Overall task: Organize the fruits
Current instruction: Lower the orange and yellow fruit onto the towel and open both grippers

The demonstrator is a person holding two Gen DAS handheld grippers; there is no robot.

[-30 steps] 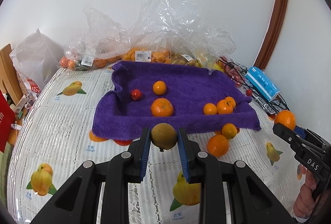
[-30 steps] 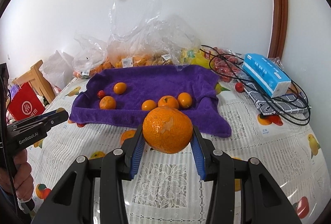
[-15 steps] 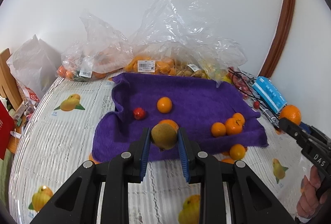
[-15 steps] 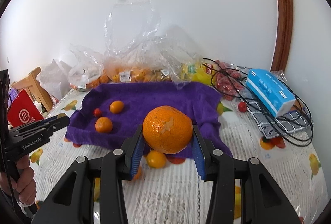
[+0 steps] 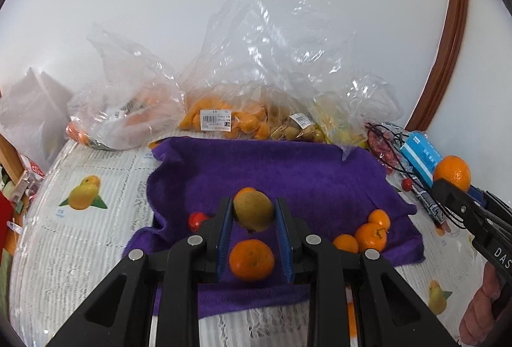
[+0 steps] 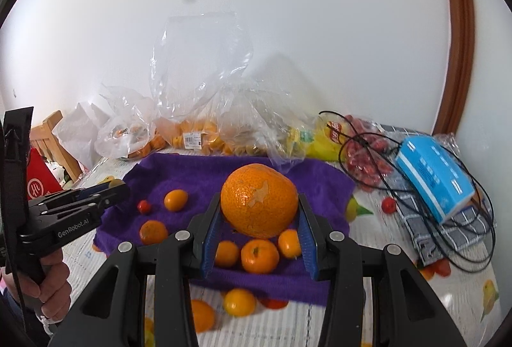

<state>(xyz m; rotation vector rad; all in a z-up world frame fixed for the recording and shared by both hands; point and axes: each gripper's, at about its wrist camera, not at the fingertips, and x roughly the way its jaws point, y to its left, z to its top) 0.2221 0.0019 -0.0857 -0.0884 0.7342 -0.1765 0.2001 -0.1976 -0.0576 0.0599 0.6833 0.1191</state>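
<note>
Both grippers are now reaching over the purple towel [image 5: 320, 174], left gripper [image 5: 252, 215] pinching a brownish-green fruit [image 5: 252, 211], right gripper [image 6: 259, 219] pinching a big orange [image 6: 259, 199]; drop-off looks close.

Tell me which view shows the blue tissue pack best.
Right wrist view: the blue tissue pack lies whole and unblocked on a checked cloth. Left wrist view shows it small at the edge, partly behind the large orange.

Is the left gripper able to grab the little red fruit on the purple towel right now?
Probably not yet: the left gripper is shut on a brownish-green fruit, though the red fruit lies uncovered beside it.
</note>
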